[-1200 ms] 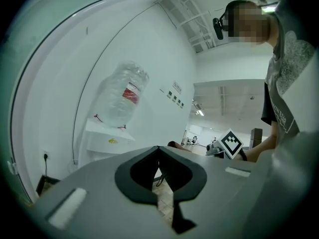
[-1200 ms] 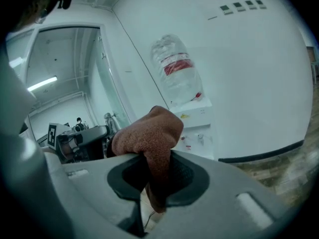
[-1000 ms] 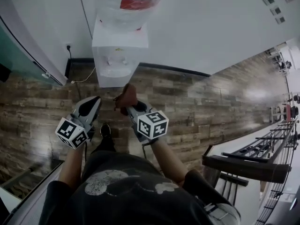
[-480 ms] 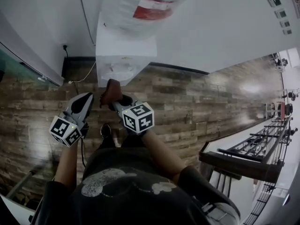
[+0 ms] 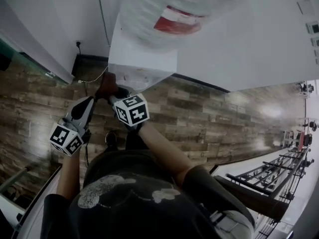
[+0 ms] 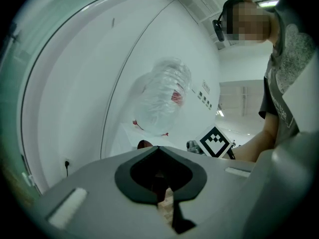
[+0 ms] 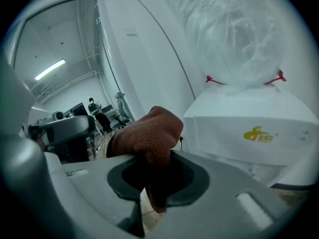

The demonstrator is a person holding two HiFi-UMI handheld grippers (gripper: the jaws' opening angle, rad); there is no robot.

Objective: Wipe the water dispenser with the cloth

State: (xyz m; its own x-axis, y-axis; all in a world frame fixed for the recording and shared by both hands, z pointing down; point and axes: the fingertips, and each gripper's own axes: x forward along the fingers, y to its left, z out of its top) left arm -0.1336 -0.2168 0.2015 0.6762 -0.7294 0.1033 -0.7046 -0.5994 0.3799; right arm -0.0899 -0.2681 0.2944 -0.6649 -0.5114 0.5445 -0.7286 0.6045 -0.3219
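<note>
The white water dispenser [image 5: 142, 59] stands against the wall with a clear bottle [image 5: 184, 14] on top. My right gripper [image 5: 112, 92] is shut on a reddish-brown cloth [image 5: 106, 85], held just at the dispenser's lower left front corner. In the right gripper view the cloth [image 7: 149, 133] bulges out of the jaws, with the dispenser [image 7: 254, 133] close to the right. My left gripper [image 5: 85, 106] hangs lower left of the dispenser, jaws together and holding nothing. From the left gripper view the bottle [image 6: 162, 98] and the right gripper's marker cube [image 6: 215, 142] show ahead.
A power cord runs down the wall to a socket [image 5: 79, 45] left of the dispenser. A glass partition [image 5: 30, 59] lies at the far left. Wood-pattern floor [image 5: 209, 118] spreads below. Metal racks [image 5: 279, 178] stand at the right. A person [image 7: 94, 111] stands far back.
The right gripper has carried the cloth up and left, from in front of the dispenser to its lower left corner. The head has come closer; the left gripper shifted slightly left.
</note>
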